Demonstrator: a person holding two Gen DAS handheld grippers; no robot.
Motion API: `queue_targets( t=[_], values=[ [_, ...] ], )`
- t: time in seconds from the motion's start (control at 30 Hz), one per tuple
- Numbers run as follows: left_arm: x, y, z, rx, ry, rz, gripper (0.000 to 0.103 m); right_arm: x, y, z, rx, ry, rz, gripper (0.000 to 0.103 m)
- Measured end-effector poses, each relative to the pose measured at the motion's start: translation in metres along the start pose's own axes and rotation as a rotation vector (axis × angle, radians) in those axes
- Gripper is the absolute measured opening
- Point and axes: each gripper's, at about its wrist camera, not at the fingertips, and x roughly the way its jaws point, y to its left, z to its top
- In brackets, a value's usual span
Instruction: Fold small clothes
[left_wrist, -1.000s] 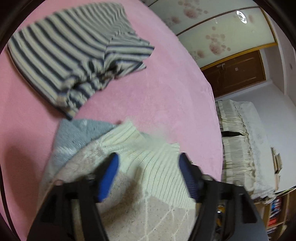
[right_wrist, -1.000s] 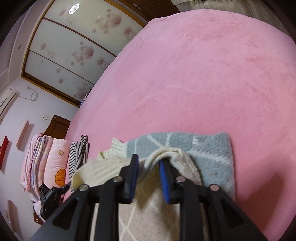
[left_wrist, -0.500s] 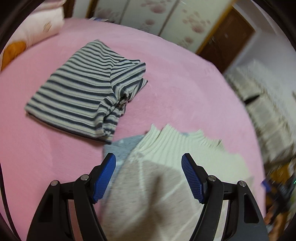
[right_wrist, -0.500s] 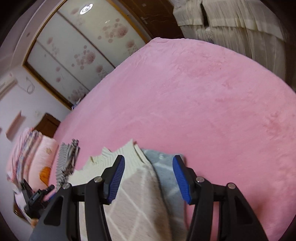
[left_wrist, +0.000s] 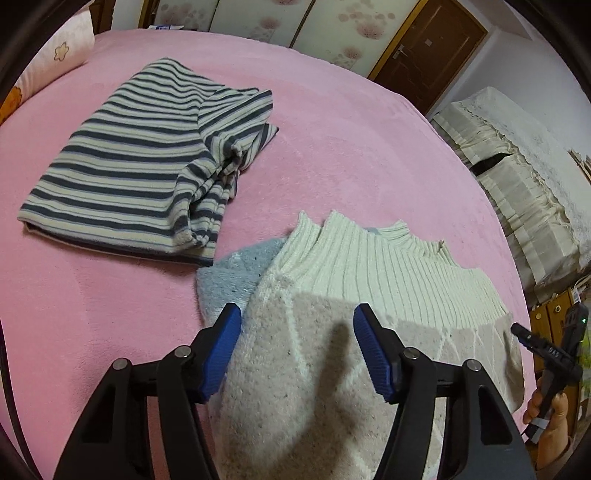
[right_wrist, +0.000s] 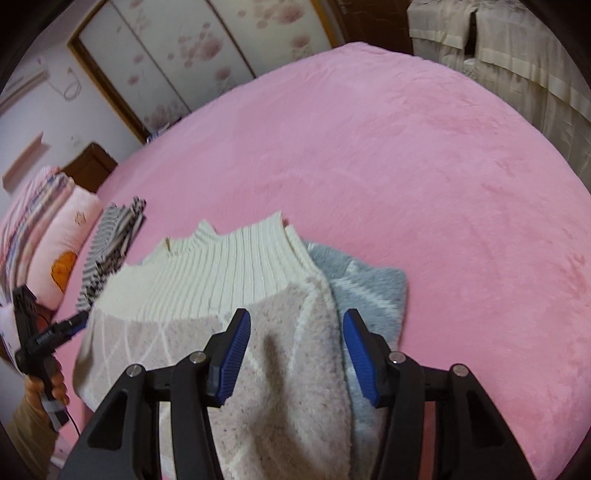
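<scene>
A small knit sweater lies folded on the pink bed: beige body (left_wrist: 295, 387), cream ribbed band (left_wrist: 369, 266), grey-blue part (left_wrist: 229, 273) sticking out beside it. My left gripper (left_wrist: 295, 354) hangs over the beige body, jaws apart and closing, pads clear of the knit. In the right wrist view the same sweater (right_wrist: 288, 387) and its grey-blue part (right_wrist: 369, 295) lie under my right gripper (right_wrist: 295, 350). Its jaws are closing slightly, with nothing pinched between them. A folded striped garment (left_wrist: 140, 158) lies farther back on the left.
The pink blanket (right_wrist: 406, 166) covers the whole bed. Pillows and stacked bedding (right_wrist: 70, 236) sit at its left end beside the striped garment (right_wrist: 110, 240). A covered cabinet (left_wrist: 517, 177) and a wooden door (left_wrist: 424, 48) stand beyond the bed. A hand (left_wrist: 550, 410) holds the other gripper's handle.
The right gripper, shut on a fold of the sweater a second ago, has let go and stands open. Both grippers rolled and drew back; the sweater now lies flat.
</scene>
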Motion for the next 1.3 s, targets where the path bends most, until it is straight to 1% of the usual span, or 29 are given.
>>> queue_targets(
  t=[0.1,0.23,0.3,0.33,0.37,0.43,0.5,0.53,0.6,0.67,0.73,0.8,0.87,1.0,1.07,1.17,1.3],
  values=[
    [0.005,0.000,0.000,0.015,0.015,0.002,0.055,0.009,0.000,-0.001,-0.011,0.019,-0.004,0.048],
    [0.010,-0.002,0.000,0.029,0.029,-0.006,0.043,0.015,0.000,0.002,-0.015,0.026,0.003,0.037],
    [0.012,-0.002,0.000,0.026,0.036,-0.004,0.032,0.018,0.000,0.003,-0.013,0.031,0.014,0.032],
    [0.014,-0.003,0.000,0.034,0.034,0.038,0.017,0.018,0.001,0.003,-0.017,0.031,0.018,0.021],
    [0.015,-0.005,0.000,0.045,0.030,0.083,0.011,0.019,0.003,0.003,-0.028,0.028,0.023,0.015],
    [0.015,-0.011,-0.003,0.076,0.012,0.140,0.010,0.017,0.009,0.002,-0.060,0.010,-0.010,0.012],
    [0.013,-0.027,-0.009,0.153,-0.028,0.233,0.009,0.013,0.017,-0.001,-0.095,-0.017,-0.053,0.010],
    [0.012,-0.036,-0.013,0.194,-0.048,0.278,0.008,0.011,0.018,-0.002,-0.098,-0.029,-0.064,0.010],
    [0.009,-0.047,-0.019,0.244,-0.088,0.345,0.007,0.003,0.015,-0.004,-0.086,-0.069,-0.086,0.010],
    [0.002,-0.053,-0.024,0.269,-0.138,0.398,0.007,-0.008,0.010,-0.005,-0.060,-0.122,-0.104,0.009],
    [-0.004,-0.055,-0.026,0.274,-0.174,0.435,0.007,-0.019,0.005,-0.006,-0.045,-0.166,-0.112,0.009],
    [-0.008,-0.056,-0.027,0.273,-0.205,0.468,0.007,-0.026,0.005,-0.007,-0.050,-0.201,-0.118,0.009],
    [-0.005,-0.055,-0.027,0.276,-0.212,0.492,0.007,-0.027,0.008,-0.008,-0.072,-0.222,-0.140,0.009],
    [0.016,-0.045,-0.033,0.300,-0.167,0.533,0.007,-0.007,0.000,-0.010,-0.056,-0.182,-0.180,0.009],
    [0.024,-0.044,-0.040,0.320,-0.173,0.548,0.007,0.005,-0.007,-0.014,-0.042,-0.159,-0.193,0.009],
    [0.031,-0.042,-0.045,0.340,-0.191,0.560,0.007,0.010,-0.012,-0.020,-0.039,-0.171,-0.198,0.009],
    [0.035,-0.038,-0.049,0.334,-0.213,0.554,0.007,0.012,-0.014,-0.021,-0.045,-0.173,-0.194,0.009]
  ],
)
